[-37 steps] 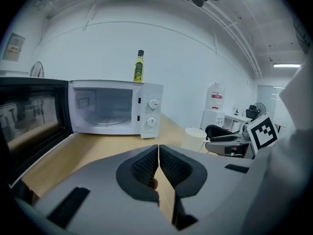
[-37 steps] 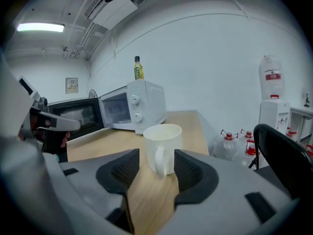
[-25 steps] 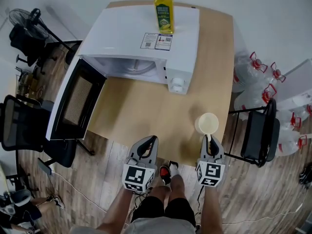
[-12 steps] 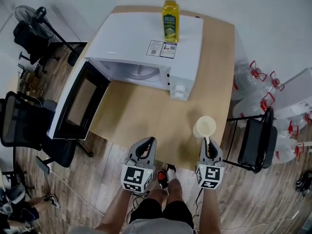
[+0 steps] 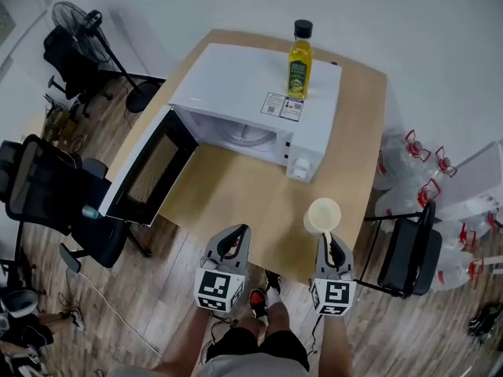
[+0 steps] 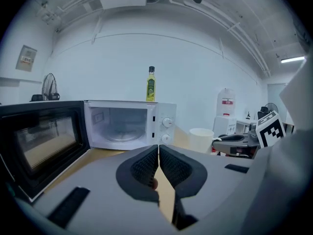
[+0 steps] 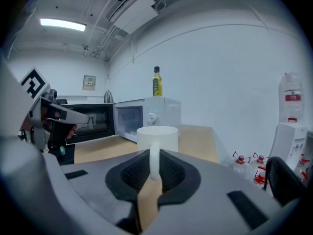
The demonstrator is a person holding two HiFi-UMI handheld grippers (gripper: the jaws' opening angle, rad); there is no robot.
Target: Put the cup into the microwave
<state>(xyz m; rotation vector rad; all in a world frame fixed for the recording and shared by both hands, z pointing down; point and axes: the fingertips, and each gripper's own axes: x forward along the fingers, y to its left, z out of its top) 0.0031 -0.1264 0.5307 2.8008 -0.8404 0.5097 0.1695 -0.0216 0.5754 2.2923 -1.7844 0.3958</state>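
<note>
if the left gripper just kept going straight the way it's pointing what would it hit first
Most likely the microwave: the left gripper, jaws shut and empty, aims at its front by the knobs, right of the open cavity. It tilts down slightly, so the table may come first; depth is unclear.

The microwave [image 5: 251,93] is looked down on steeply from high above by the head view, the whole desk [image 5: 228,199] being taken in. It is faced nearly level from its front by the left gripper view, and from off its dial side by the right gripper view. It is shared by all three.
</note>
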